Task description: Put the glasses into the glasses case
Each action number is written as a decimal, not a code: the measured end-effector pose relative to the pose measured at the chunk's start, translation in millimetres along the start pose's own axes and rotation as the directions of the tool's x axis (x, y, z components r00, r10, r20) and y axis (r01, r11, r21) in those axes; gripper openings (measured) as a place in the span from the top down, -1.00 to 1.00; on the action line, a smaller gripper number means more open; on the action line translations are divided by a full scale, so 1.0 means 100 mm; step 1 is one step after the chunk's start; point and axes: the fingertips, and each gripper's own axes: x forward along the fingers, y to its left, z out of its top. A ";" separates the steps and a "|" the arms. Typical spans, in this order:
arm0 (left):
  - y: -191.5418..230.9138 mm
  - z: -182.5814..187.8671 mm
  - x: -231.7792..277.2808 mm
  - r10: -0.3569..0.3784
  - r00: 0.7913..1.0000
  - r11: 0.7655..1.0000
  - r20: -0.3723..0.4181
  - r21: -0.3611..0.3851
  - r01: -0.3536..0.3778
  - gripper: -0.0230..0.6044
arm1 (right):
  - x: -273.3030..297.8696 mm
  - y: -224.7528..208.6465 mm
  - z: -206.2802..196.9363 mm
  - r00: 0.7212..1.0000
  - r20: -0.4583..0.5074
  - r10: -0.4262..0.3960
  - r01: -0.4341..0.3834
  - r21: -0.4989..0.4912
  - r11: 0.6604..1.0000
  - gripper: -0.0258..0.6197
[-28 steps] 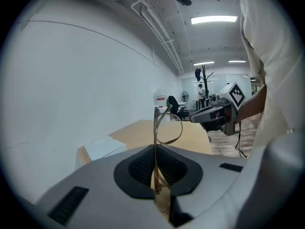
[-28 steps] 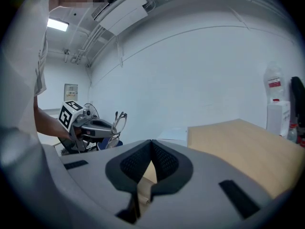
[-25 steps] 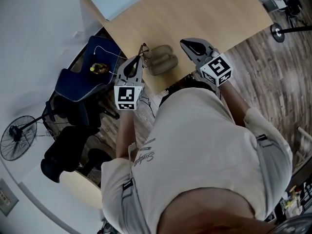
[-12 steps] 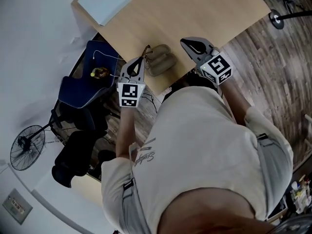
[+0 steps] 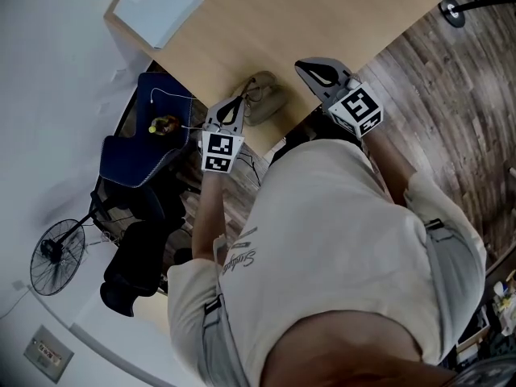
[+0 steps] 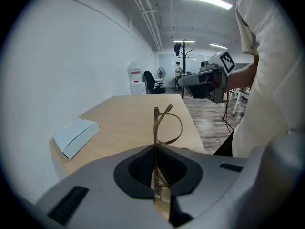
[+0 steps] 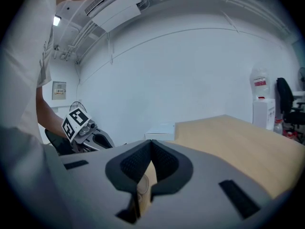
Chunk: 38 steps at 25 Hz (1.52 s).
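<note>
The thin gold-framed glasses [image 6: 162, 123] stand upright, pinched between the jaws of my left gripper [image 6: 155, 149], which is shut on them. In the head view that left gripper [image 5: 232, 105] hovers at the table's near edge, just left of the beige glasses case [image 5: 262, 99], which lies on the table. The glasses [image 5: 241, 94] show only as faint lines there. My right gripper [image 5: 311, 68] hangs to the right of the case, above the table edge. In its own view the right gripper [image 7: 151, 144] is shut with nothing held.
A white flat box [image 5: 157, 6] lies at the far left corner of the wooden table [image 5: 306, 14]. Beside the table stand a blue chair [image 5: 137, 139] with small items, a black office chair [image 5: 133, 260] and a floor fan [image 5: 55, 256].
My left gripper with the glasses has edged a little closer to the case. The right gripper has hardly moved. The head view has shifted.
</note>
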 end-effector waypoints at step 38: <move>-0.43 -0.81 0.72 -0.214 0.913 0.955 -0.348 0.123 0.271 0.87 | -0.27 -0.10 -0.30 0.995 -0.019 -0.095 0.096 0.072 0.993 0.93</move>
